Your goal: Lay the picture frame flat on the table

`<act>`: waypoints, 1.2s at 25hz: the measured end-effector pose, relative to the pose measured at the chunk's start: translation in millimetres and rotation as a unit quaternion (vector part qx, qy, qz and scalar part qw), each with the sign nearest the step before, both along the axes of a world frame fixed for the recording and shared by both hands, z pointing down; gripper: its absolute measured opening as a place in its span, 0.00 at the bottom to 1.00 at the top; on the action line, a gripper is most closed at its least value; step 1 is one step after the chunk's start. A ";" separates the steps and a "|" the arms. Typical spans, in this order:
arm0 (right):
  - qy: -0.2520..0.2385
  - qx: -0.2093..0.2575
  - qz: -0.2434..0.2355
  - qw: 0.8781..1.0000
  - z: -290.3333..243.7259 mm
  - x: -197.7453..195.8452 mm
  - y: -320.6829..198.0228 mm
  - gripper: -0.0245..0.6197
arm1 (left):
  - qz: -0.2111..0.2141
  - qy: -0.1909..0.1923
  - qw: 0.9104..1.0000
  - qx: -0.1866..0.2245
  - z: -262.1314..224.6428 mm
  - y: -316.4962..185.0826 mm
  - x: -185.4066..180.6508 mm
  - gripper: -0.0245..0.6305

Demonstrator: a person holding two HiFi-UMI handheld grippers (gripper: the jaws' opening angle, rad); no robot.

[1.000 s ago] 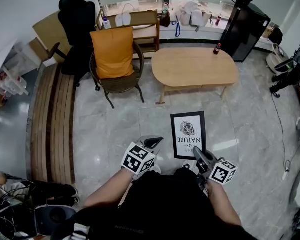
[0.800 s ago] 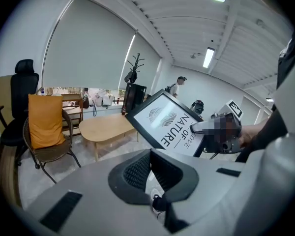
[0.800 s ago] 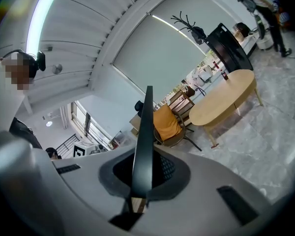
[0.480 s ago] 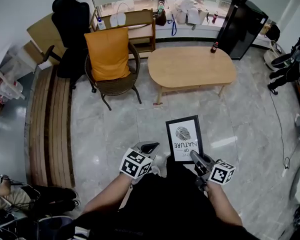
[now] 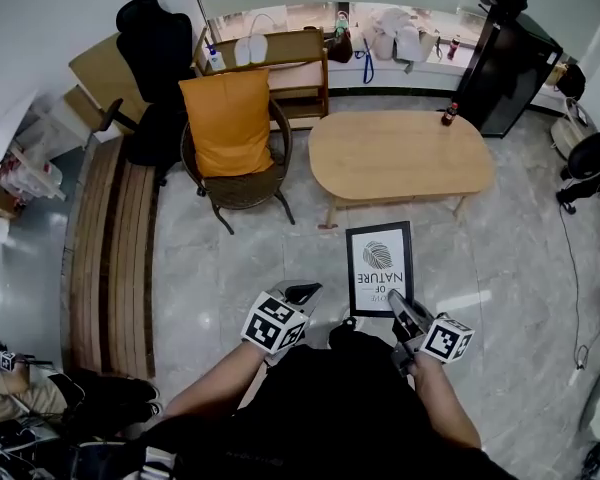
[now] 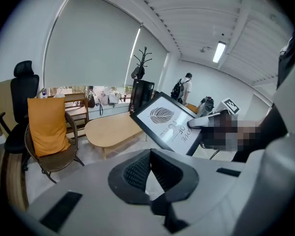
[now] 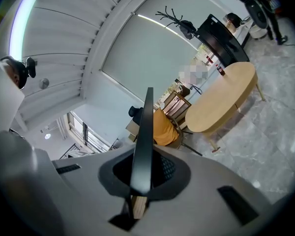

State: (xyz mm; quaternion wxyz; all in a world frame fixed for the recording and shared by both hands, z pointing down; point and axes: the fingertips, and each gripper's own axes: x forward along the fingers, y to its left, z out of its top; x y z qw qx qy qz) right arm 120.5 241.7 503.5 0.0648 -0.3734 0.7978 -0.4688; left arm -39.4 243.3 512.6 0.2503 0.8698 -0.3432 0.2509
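Head view shows the picture frame (image 5: 379,268) up in the air over the floor (image 5: 230,258), print side up, short of the table (image 5: 400,154) and not yet over it. Only the right tongs (image 5: 400,311) carry it, clamped on its near lower corner; in the right gripper view the frame's thin black edge (image 7: 143,141) runs straight up between the closed jaws. The left tongs (image 5: 302,293) hang beside it with their jaws together on nothing, so they give the frame no support. That one-corner hold is the main risk, I judge: the frame's weight sits well out from the pads, and a quick swing or a tilt of the wrist could let it pivot in the jaws or slip out onto the hard floor. A second risk is the approach: if the frame comes in too low, its far edge could strike the table rim and lever the corner out of the grip. Letting go while it is tilted would make it slap down or slide. The small bottle (image 5: 448,114) at the table's far right end stands well clear of the middle, so a landing there should miss it.
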 end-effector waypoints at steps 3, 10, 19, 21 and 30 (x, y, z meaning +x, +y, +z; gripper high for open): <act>-0.007 0.009 0.000 1.000 -9.0 18.1 -45.6 0.05 | -0.002 -0.002 1.000 0.012 -14.9 -46.1 19.6 0.04; -0.006 0.019 -0.011 1.000 -17.2 55.0 -121.3 0.05 | 0.000 -0.002 0.999 0.036 -29.5 -124.4 66.3 0.04; -0.019 -0.020 -0.001 1.000 17.7 80.0 -165.8 0.05 | 0.015 -0.025 1.000 -0.012 1.8 -170.4 89.7 0.04; -0.021 -0.032 0.002 0.999 24.8 76.2 -180.2 0.05 | 0.016 -0.026 0.999 -0.020 8.5 -186.3 88.4 0.04; 0.006 -0.057 0.019 0.998 42.9 66.1 -293.9 0.05 | 0.024 -0.009 0.999 -0.037 32.6 -297.2 67.1 0.04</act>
